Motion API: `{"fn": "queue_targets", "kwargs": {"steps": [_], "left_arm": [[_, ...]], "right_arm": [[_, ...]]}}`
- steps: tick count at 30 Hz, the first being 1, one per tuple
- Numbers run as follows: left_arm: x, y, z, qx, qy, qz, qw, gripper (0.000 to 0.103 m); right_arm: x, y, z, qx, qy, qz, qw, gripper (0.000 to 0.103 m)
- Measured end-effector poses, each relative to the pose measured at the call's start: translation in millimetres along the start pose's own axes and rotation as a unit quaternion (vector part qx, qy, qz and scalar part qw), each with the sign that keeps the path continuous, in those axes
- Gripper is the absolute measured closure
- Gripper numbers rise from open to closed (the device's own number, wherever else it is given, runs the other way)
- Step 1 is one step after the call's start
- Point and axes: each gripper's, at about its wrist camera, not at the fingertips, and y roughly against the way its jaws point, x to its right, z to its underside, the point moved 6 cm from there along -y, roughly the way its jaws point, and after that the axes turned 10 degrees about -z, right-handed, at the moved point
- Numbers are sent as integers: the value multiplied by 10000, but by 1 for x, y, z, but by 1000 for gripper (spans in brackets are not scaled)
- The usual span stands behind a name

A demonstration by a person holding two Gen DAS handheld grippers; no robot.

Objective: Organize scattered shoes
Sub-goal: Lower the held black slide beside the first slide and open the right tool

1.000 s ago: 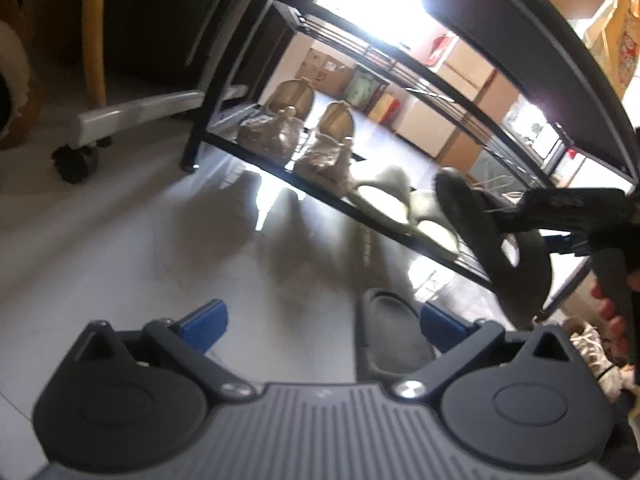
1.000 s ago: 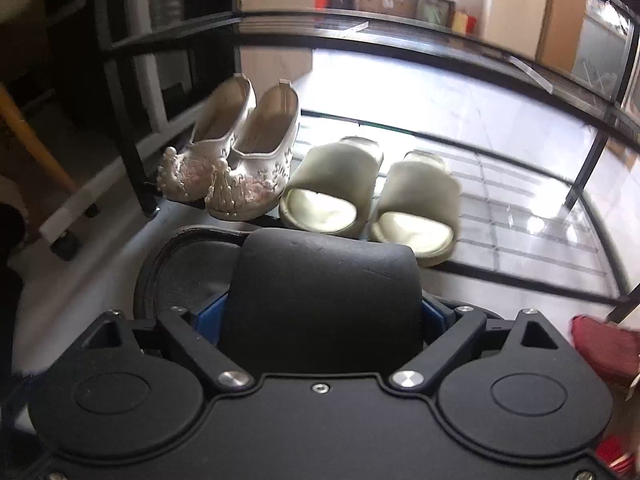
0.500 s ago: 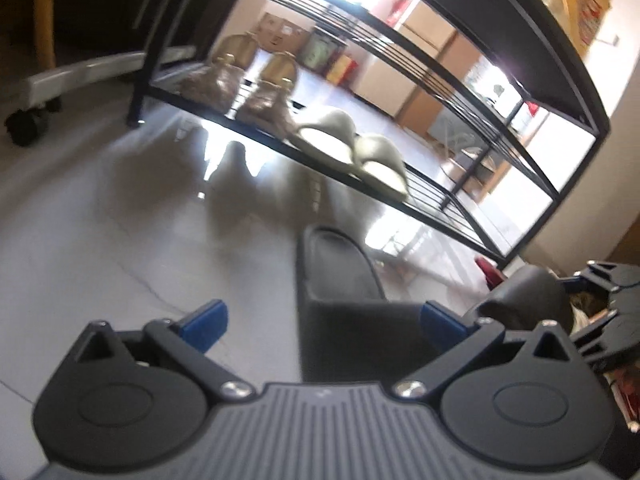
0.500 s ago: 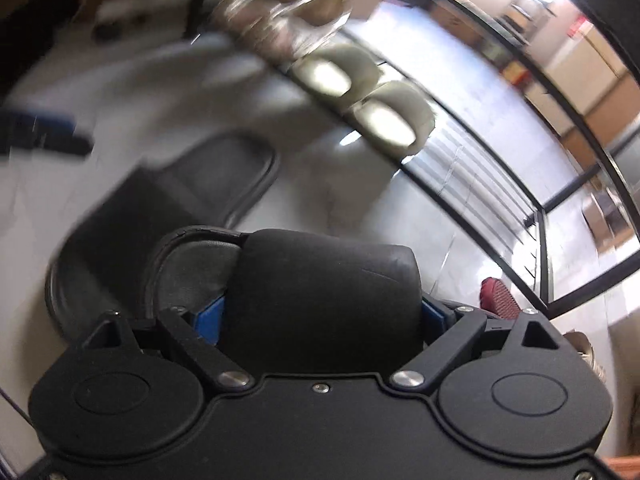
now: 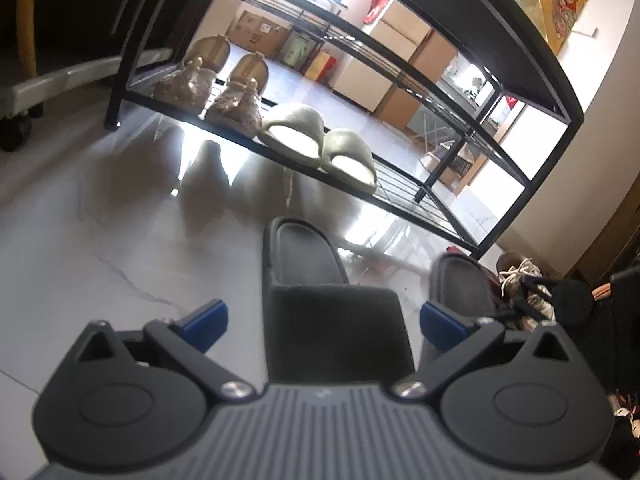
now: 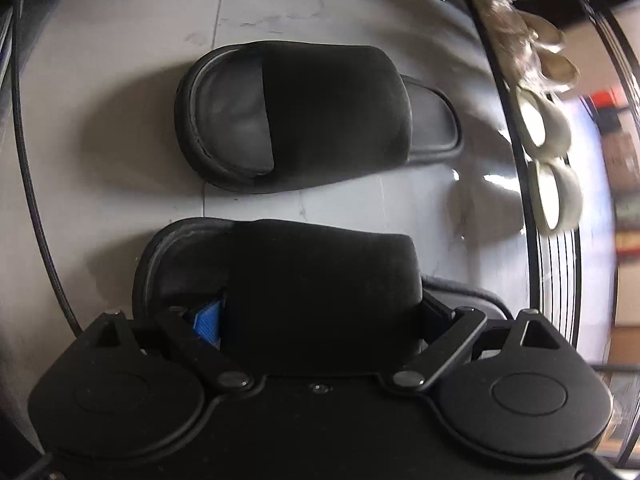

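Observation:
A black slide (image 5: 304, 256) lies on the pale floor with its strap between the fingers of my left gripper (image 5: 324, 320). That gripper is open, both blue pads clear of the strap. My right gripper (image 6: 320, 312) is shut on the strap of the second black slide (image 6: 320, 280), tilted steeply down, with the slide low over the floor. This held slide (image 5: 460, 284) sits just right of the first, parallel to it. The first slide (image 6: 300, 120) shows whole in the right wrist view. Whether the held sole touches the floor I cannot tell.
A black wire shoe rack (image 5: 400, 196) stands beyond, its bottom shelf holding embroidered shoes (image 5: 236, 104) and beige slides (image 5: 320, 140). A laced sneaker (image 5: 520, 276) and a red shoe (image 5: 454, 249) lie by the rack's right leg. A chair caster (image 5: 12, 136) is at the left.
My right gripper rolled and came down from in front of the rack, bringing its black slide beside the one on the floor. The left gripper shifted slightly around that slide.

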Motion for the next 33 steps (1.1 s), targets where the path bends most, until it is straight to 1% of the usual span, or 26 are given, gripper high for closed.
{"fn": "queue_targets", "kwargs": {"steps": [2, 5, 8, 11, 14, 19, 23, 29, 33], "left_arm": [[-1, 0, 0, 1, 21, -10, 10000, 1], [-5, -2, -1, -24, 92, -52, 9999, 0], [-8, -3, -1, -44, 151, -85, 9998, 1], [-11, -6, -1, -56, 176, -114, 9998, 1], [-12, -11, 0, -92, 167, -137, 9997, 1], [-14, -16, 1, -157, 220, -110, 9996, 1], [-14, -17, 3, -186, 215, -101, 9995, 1], [-10, -17, 3, -178, 128, -62, 9997, 1], [-9, -18, 5, -185, 69, -60, 9998, 1]], "right_arm": [[3, 0, -6, 79, 218, -7, 9997, 11], [2, -9, -12, 40, 617, -100, 9980, 11], [8, -18, -15, -74, 724, -158, 9972, 12], [13, -28, -12, -152, 763, -208, 9968, 12], [12, -31, -11, -142, 817, -239, 9963, 11], [10, -30, -13, -109, 881, -204, 9958, 11], [10, -30, -13, -56, 740, -315, 9967, 11], [9, -24, -10, -105, 866, -412, 9953, 11], [8, -23, -7, -125, 848, -409, 9955, 7]]}}
